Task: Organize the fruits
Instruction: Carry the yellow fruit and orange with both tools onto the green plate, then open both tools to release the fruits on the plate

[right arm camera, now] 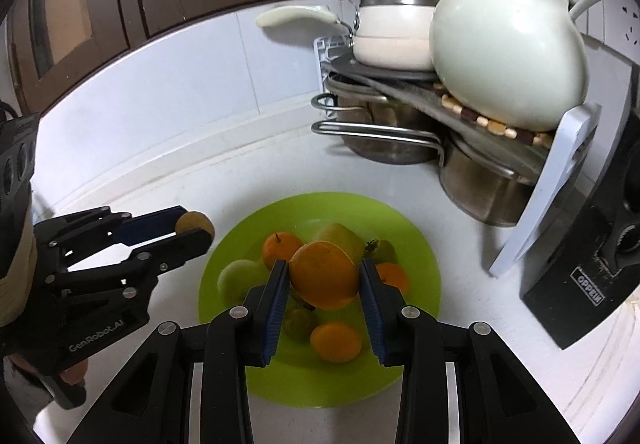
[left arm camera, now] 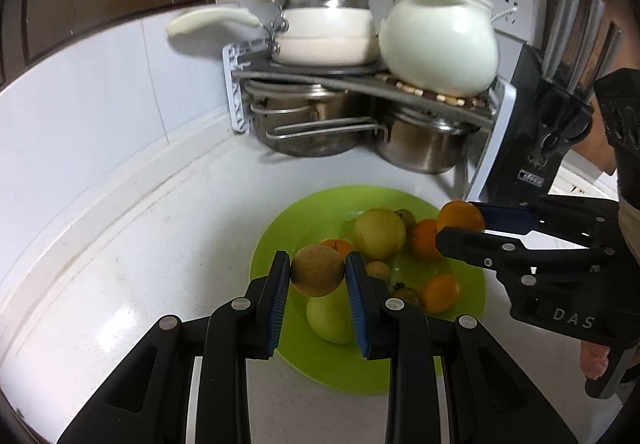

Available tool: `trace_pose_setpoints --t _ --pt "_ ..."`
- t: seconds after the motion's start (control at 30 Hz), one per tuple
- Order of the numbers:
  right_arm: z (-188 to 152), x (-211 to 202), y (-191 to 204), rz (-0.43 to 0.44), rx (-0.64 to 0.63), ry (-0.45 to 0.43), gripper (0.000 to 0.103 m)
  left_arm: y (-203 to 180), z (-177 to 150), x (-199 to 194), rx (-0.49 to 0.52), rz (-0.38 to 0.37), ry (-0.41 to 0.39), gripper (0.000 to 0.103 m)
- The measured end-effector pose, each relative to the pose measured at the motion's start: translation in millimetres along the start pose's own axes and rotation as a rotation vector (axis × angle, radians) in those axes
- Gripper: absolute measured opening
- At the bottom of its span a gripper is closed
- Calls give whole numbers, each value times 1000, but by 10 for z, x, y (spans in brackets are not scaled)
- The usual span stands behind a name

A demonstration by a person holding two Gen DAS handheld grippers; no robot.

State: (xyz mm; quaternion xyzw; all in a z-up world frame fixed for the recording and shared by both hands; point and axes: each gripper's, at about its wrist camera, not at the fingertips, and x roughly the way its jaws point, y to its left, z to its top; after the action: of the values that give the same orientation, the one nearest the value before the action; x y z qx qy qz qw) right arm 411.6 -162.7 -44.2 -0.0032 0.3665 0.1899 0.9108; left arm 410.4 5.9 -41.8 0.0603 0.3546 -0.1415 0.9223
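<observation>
white counter point(left arm camera: 132, 268) bears green plate point(left arm camera: 280, 236), pot rack point(left arm camera: 240, 92).

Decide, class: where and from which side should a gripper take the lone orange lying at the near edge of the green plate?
Grip the lone orange across its round middle, coming from above. It lies free on the green plate, with bare plate on its near side, so fingers fit either side.

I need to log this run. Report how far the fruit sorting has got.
Done: several fruits already lie in the green plate, among them a yellow-green fruit and small oranges.
In hand: the left gripper is shut on a brownish round fruit, and the right gripper is shut on an orange; both are above the plate.
Left: setting these two down. No loose fruit shows on the counter.
</observation>
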Motion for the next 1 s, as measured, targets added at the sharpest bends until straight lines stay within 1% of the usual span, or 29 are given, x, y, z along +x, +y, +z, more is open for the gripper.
trace_pose_setpoints --t 0.27,0.37,0.43,0.47,0.53,0.63,0.73,0.77,0.8,0.83,0.87,0.9,1.0 --pt "-1 104 4 -8 5 27 36 53 -28 229 -23 -6 61 29" --pt "-10 145 9 -17 7 37 36 63 -35 236 -30 -4 64 29" --pt "-21 157 -8 -22 18 39 37 64 -45 220 -34 -4 59 31" --pt "-24 165 -13 -24 19 42 37 66 -49 208 -36 -1 57 34" --pt "-32 169 -22 -34 22 48 38 63 -55 175 -42 4 52 34" --pt "-49 133 -25 -42 27 43 41 44 -72 81 -45 20 40 36" --pt "-78 49 1 -55 28 32 42 14 -97 -80 -46 44 19 41" --pt "-89 13 13 -60 29 27 42 9 -102 -127 -47 55 16 44" --pt "-106 -38 27 -64 31 16 43 5 -108 -179 -48 69 11 46" --pt "-123 -95 44 -71 34 3 46 2 -119 -240 -51 78 2 47" --pt "-135 -139 59 -78 36 -4 49 5 -134 -306 -57 81 -6 50" --pt "-158 -215 81 -86 41 -18 49 -4 -145 -368 -60 86 -8 53" --pt "-194 -395 147 -99 54 -49 50 -31 -175 -541 -52 113 -22 57"
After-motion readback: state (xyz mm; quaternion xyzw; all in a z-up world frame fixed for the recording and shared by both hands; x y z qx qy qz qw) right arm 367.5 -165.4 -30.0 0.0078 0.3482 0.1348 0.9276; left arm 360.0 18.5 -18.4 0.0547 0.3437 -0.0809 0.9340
